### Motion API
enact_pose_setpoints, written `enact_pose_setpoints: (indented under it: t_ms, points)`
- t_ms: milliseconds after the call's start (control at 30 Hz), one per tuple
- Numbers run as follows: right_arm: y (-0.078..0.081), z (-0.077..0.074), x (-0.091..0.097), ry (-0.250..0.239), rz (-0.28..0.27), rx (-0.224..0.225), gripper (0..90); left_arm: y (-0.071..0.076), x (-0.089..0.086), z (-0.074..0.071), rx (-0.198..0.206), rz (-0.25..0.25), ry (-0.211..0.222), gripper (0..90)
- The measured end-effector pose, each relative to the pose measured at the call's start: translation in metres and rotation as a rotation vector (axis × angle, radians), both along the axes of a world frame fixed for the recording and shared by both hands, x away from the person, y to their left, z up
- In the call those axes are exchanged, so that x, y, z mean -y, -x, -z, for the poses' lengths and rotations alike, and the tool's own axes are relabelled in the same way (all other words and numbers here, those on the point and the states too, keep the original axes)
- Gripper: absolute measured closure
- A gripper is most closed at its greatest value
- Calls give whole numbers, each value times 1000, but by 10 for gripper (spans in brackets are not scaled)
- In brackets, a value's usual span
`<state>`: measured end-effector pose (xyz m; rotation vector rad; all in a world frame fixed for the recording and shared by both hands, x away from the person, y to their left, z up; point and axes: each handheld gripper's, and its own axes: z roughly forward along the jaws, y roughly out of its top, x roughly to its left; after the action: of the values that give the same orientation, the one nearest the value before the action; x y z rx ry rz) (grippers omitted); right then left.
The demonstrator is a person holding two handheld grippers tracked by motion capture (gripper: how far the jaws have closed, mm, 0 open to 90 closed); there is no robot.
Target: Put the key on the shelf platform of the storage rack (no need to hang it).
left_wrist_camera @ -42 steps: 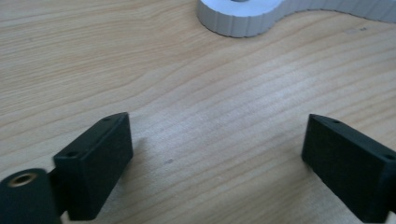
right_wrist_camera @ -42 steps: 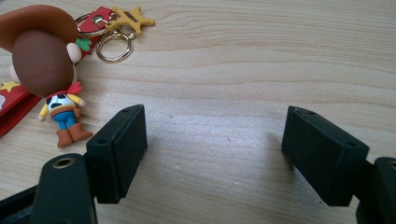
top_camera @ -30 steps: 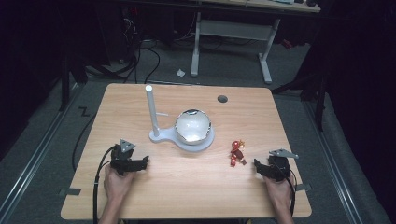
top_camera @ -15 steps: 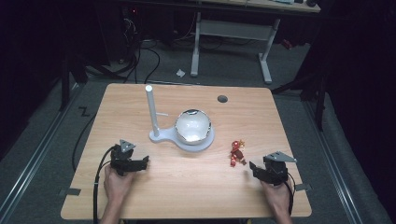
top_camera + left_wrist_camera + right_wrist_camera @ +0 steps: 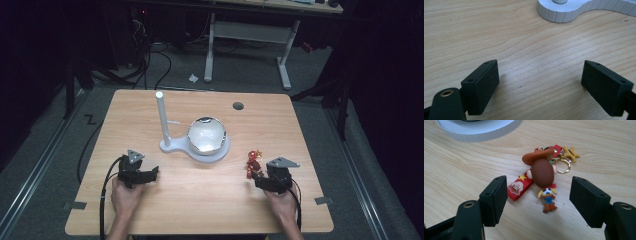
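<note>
1. my right gripper view shows the cowboy keychain [image 5: 544, 176] between my right gripper [image 5: 546, 202] jaws, which have just been opening, untouched.
2. near the white stand [image 5: 197, 147], my left gripper [image 5: 540, 86] gapes empty, low over the worktop [image 5: 200, 200].

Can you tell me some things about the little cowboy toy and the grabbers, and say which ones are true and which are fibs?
1. The cowboy keychain lies on the wooden table. True.
2. The right gripper squeezes the cowboy tight. False: its jaws stand open on either side of the toy, not touching it.
3. The left gripper holds a red strap. False: its jaws are open over bare wood.
4. A shiny round ball sits on a white stand with a tall post. True.
5. The keychain hangs from the post. False: it lies flat, beside the stand.
</note>
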<state>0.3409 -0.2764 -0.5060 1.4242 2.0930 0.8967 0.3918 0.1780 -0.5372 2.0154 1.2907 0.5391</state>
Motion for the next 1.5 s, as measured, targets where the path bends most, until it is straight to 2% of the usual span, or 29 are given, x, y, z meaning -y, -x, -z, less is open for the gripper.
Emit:
enact_pose_setpoints:
  t_ms: [33, 133, 333, 400, 433, 500, 633, 700, 767, 800, 833, 867, 1133, 1233, 1333, 1500]
  points:
    - [-5, 2, -5, 19, 3, -1, 308, 0, 0, 0, 0, 0, 0, 150]
    - [-11, 6, -9, 31, 16, -16, 309, 0, 0, 0, 0, 0, 0, 150]
    - [-19, 10, -14, 36, 20, -31, 314, 0, 0, 0, 0, 0, 1, 151]
    - [-22, 11, -18, 46, 6, -36, 319, 0, 0, 0, 0, 0, 1, 151]
    - [-26, 12, -21, 75, 11, -40, 321, 0, 0, 0, 0, 0, 2, 152]
    - [-27, 13, -22, 85, 7, -43, 329, 0, 0, 0, 0, 1, 2, 152]
    - [-29, 14, -24, 105, 11, -45, 380, 0, 0, 0, 1, 2, 3, 154]
    - [-29, 15, -24, 118, 6, -47, 436, 0, 0, 0, 1, 2, 3, 154]
    - [-29, 15, -24, 113, -5, -45, 495, 0, 0, 0, 1, 1, 2, 155]
    - [-29, 15, -23, 107, -17, -46, 583, 0, 0, 0, 1, 1, 3, 155]
    - [-29, 15, -23, 107, -17, -46, 583, 0, 0, 0, 1, 1, 2, 155]
    - [-29, 15, -22, 84, -36, -54, 623, 0, 0, 0, 1, 1, 2, 156]
    - [-31, 14, -18, 59, -70, -73, 666, 0, 0, 0, 1, 1, 2, 156]
    - [-30, 14, -19, 65, -76, -69, 669, 0, 0, 0, 1, 2, 3, 158]
    - [-28, 13, -18, 60, -85, -53, 671, 0, 0, 0, 2, 3, 2, 160]
    - [-26, 5, -13, 16, -89, -21, 671, 0, 0, 0, 1, 6, 2, 164]
